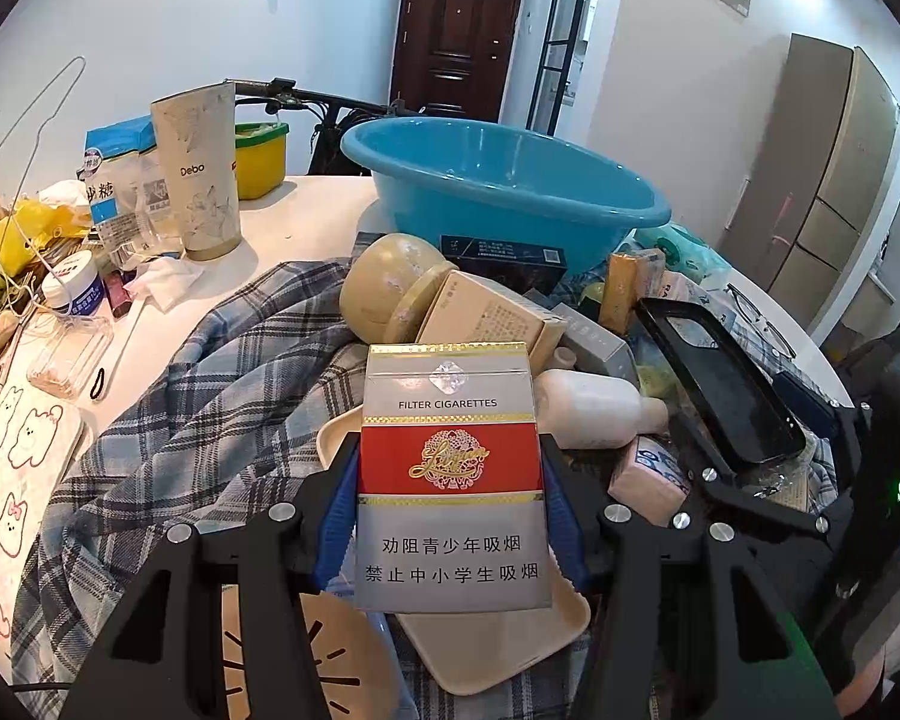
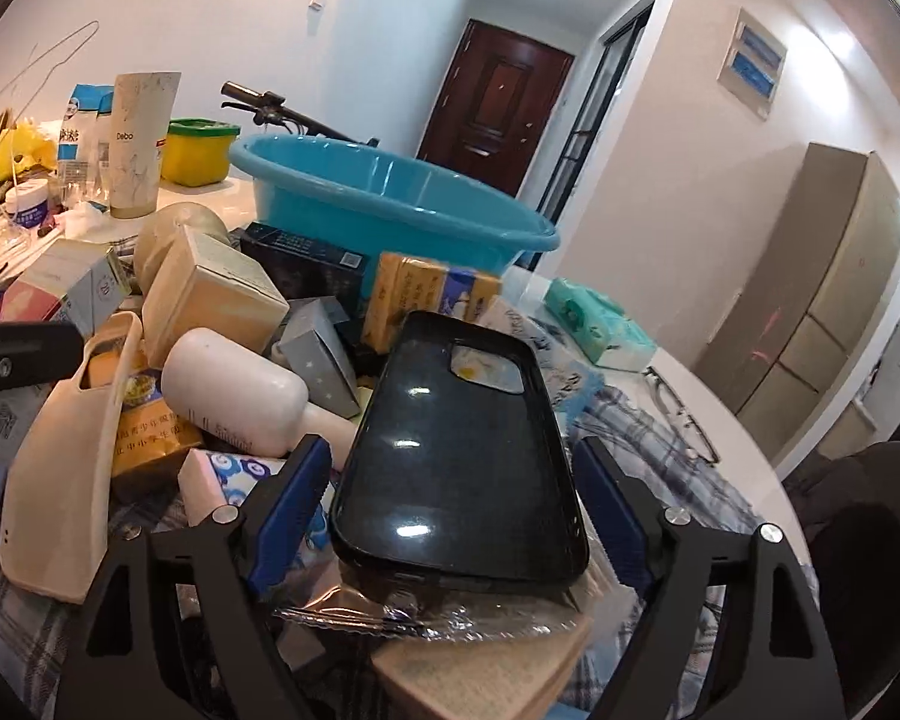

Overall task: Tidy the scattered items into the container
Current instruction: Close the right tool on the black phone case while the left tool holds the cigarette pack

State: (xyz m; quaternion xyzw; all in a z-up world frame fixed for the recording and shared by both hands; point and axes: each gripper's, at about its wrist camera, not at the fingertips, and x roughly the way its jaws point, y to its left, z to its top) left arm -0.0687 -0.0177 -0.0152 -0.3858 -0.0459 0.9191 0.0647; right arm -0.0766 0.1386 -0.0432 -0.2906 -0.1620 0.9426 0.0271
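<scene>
Worktop (image 1: 306,204) under a plaid cloth (image 1: 210,396) carries a blue basin (image 1: 504,192) behind the clutter. Your right gripper (image 2: 450,498) has fingers spread either side of a black phone case (image 2: 456,450), lying on the pile. Your left gripper (image 1: 450,516) pinches an upright cigarette pack (image 1: 450,480).

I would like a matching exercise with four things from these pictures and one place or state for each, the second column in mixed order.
Things:
1. cigarette pack
2. phone case
3. basin
4. cup

Places or states:
A. empty, behind the pile
B. held in the left tongs
C. upright on the white table, left of the pile
D. lying between the open right tongs

Pairs: 1-B, 2-D, 3-A, 4-C
</scene>
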